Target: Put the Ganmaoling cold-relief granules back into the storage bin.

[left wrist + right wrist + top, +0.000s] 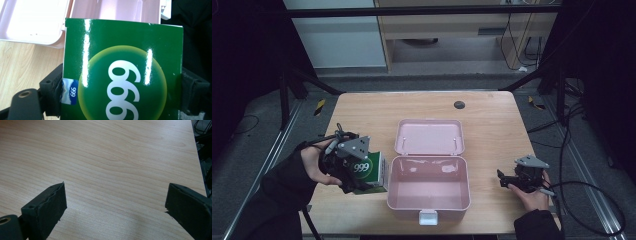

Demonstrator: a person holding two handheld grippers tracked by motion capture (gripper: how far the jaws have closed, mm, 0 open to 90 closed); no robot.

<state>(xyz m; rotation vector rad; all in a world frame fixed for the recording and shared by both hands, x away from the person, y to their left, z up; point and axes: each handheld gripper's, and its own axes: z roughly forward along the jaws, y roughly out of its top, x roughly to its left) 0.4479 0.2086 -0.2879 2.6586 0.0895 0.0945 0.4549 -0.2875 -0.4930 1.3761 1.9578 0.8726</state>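
Left gripper (362,175) is clamped on the green 999 box (373,171), right beside the open pink case (428,194). Right gripper (503,178) sits spread wide over the surface (492,120).

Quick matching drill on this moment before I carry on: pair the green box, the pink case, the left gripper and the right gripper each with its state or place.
Things:
1. green box
2. pink case
3. left gripper
4. right gripper

States or places:
A. jaws wide apart over bare wood
B. lid swung open, lying flat on the table
C. shut on a carton, left of the case
D. printed with a white 999, clamped on both sides

Pairs: 1-D, 2-B, 3-C, 4-A
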